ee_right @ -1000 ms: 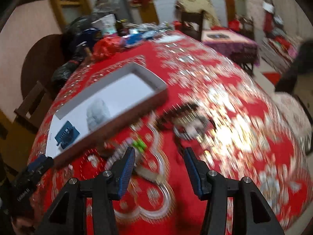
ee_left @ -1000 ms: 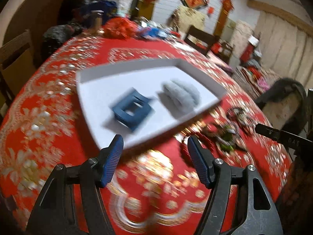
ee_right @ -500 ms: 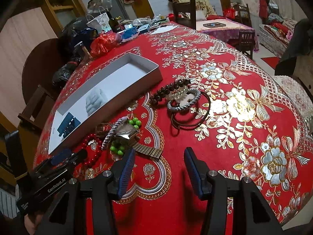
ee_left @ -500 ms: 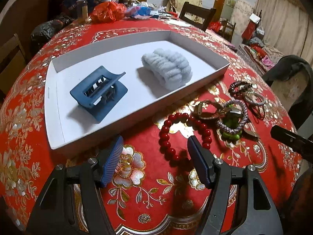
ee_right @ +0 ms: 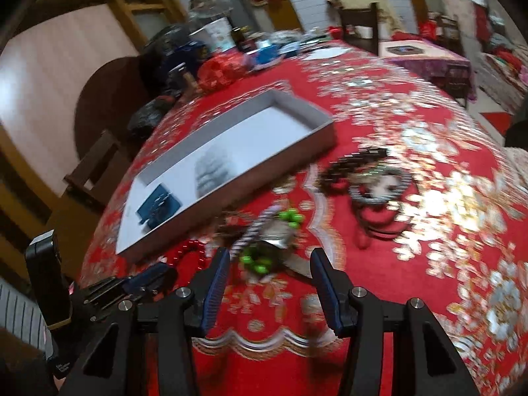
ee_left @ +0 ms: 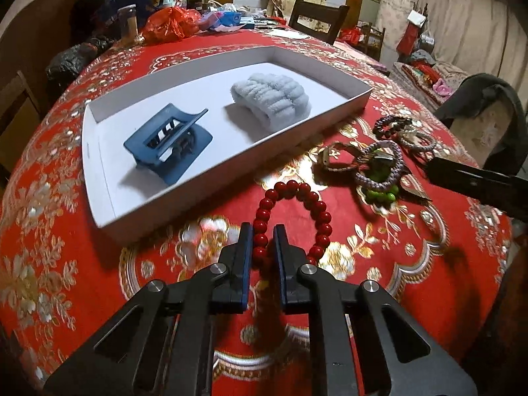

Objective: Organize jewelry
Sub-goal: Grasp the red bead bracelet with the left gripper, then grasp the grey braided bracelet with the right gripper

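Observation:
A red bead bracelet (ee_left: 316, 204) lies on the red patterned tablecloth just in front of a white tray (ee_left: 231, 178). My left gripper (ee_left: 263, 232) is closing its jaws on the bracelet's near left side, with beads pinched between the pads. In the tray rest a blue hair claw (ee_left: 168, 142) and a grey scrunchie (ee_left: 270, 102). My right gripper (ee_right: 269, 264) stands open, nothing between its fingers, just short of a pile with green beads (ee_right: 254, 260). The right wrist view is blurred; it also shows the left gripper (ee_right: 148, 277) by the red bead bracelet (ee_right: 188, 250).
To the bracelet's right lie a purple braided band (ee_left: 379, 165), green beads (ee_left: 379, 194), a watch (ee_left: 333, 158) and a dark bead bracelet (ee_left: 391, 123). Bags, a bottle and clutter crowd the table's far side. Chairs stand around the table.
My left gripper has dropped toward the red bracelet and its jaws have gone from wide apart to narrow around the beads. The right gripper has shifted slightly, jaws unchanged.

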The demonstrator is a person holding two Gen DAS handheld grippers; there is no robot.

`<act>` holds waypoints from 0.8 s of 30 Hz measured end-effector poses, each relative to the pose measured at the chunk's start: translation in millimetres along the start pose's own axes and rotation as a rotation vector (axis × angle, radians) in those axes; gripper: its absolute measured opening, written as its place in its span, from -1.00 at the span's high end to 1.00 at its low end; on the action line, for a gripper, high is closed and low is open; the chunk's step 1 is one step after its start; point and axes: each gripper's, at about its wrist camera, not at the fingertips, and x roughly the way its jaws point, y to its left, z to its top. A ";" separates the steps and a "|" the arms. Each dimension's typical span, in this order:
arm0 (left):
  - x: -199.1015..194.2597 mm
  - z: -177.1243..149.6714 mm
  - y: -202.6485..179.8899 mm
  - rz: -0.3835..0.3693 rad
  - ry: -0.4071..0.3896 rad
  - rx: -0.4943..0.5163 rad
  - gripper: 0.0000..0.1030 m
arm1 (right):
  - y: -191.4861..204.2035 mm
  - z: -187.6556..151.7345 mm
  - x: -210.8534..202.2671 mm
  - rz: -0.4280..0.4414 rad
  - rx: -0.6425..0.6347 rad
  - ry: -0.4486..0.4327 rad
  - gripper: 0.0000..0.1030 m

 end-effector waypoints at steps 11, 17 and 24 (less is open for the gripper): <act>-1.5 0.6 2.6 -0.020 -0.001 -0.025 0.80 | 9.3 3.6 35.1 0.094 0.022 0.063 0.41; -1.3 0.4 1.5 -0.015 -0.002 -0.022 0.80 | 0.8 4.7 43.6 0.087 0.054 0.066 0.85; -0.8 0.7 1.1 -0.013 -0.001 -0.020 0.80 | 14.5 12.4 6.1 0.054 -0.044 -0.064 0.88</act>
